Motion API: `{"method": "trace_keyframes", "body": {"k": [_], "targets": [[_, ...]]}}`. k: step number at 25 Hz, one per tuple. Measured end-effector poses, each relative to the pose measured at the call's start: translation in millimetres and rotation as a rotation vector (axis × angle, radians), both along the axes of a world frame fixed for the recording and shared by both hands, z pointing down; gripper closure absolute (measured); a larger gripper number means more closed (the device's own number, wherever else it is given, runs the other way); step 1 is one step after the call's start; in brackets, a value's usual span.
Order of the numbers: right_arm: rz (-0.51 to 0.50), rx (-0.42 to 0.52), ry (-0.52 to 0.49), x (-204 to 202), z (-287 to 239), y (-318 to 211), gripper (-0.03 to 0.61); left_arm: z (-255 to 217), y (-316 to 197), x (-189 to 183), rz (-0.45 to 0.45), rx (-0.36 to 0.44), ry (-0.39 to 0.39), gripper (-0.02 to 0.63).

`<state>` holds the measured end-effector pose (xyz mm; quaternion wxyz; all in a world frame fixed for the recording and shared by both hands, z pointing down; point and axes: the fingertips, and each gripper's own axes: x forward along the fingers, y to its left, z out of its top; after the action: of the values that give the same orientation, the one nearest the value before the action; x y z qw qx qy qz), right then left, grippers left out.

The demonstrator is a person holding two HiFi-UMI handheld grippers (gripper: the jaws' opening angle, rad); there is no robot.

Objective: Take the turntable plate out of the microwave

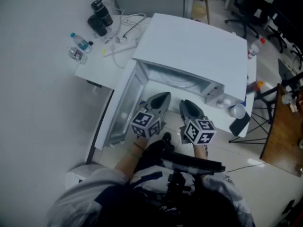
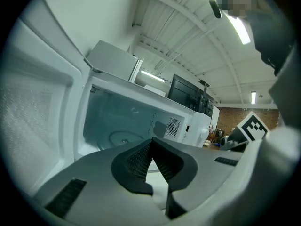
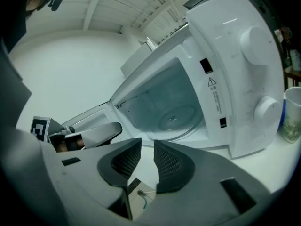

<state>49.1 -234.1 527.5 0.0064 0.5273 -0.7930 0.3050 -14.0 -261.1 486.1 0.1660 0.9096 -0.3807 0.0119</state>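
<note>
White desk [image 1: 106, 70] space is filling this corner of the room, and the person is standing close in front of it. Nearest, the left gripper [image 2: 151, 144] is holding its fingers pressed together with nothing between them. The right gripper [image 3: 147, 147] is showing its fingers partly apart, also empty. Both are hovering just outside the microwave [image 1: 194, 46], whose door [image 1: 120, 108] is hanging wide open on the left.

Farther in, the turntable plate [image 3: 176, 119] is lying flat on the cavity floor. It is seemingly sitting on its hub, though the wide-angle lens is making that hard to confirm. Beyond, a cup [image 3: 292, 114] is standing just beside the microwave's right side.

Trouble is probably waiting in the grip. The plate is looking smooth and thin-rimmed, so a pinch from one side alone is risking a tilt and a slide out of the fingers. A tilted plate is also likely to be catching the cavity's front lip or the open door. The left fingers, closed as they are, are offering no support underneath.
</note>
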Motion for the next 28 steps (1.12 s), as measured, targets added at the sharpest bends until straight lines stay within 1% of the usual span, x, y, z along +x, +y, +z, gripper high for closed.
{"method": "trace_keyframes", "body": {"k": [1, 2, 6, 11, 15, 19, 23, 24, 25, 28], "targets": [[0.015, -0.014, -0.010, 0.8, 4.3, -3.9, 0.475, 3.2, -5.2, 0.9, 0.012, -0.002, 0.000, 0.611], [0.031, -0.034, -0.027, 2.0, 9.1, -7.3, 0.469, 6.0, -9.3, 2.3, 0.025, -0.005, 0.000, 0.611], [0.084, -0.144, -0.123, -1.0, 31.5, -24.2, 0.460, 13.0, -17.4, 3.0, 0.065, -0.025, 0.004, 0.611], [0.120, -0.220, -0.152, -9.1, 57.1, -53.6, 0.440, 21.3, -20.8, -5.4, 0.066, -0.048, 0.011, 0.611], [0.179, -0.275, -0.196, -9.3, 69.1, -73.2, 0.425, 24.3, -19.3, -11.9, 0.054, -0.070, 0.029, 0.611], [0.245, -0.313, -0.313, -10.2, 68.2, -87.1, 0.425, 28.3, -20.5, -15.0, 0.049, -0.080, 0.035, 0.611], [0.362, -0.377, -0.439, -6.8, 70.1, -98.0, 0.427, 26.4, -24.3, -17.0, 0.037, -0.074, 0.048, 0.611], [0.393, -0.391, -0.452, -5.5, 71.8, -98.0, 0.430, 26.3, -25.2, -17.7, 0.033, -0.072, 0.051, 0.611], [0.419, -0.401, -0.451, -4.1, 73.6, -97.6, 0.475, 26.3, -26.3, -18.3, 0.029, -0.071, 0.052, 0.611], [0.457, -0.409, -0.428, -1.7, 74.9, -97.9, 0.483, 30.0, -28.6, -19.7, 0.021, -0.082, 0.050, 0.611]]}}
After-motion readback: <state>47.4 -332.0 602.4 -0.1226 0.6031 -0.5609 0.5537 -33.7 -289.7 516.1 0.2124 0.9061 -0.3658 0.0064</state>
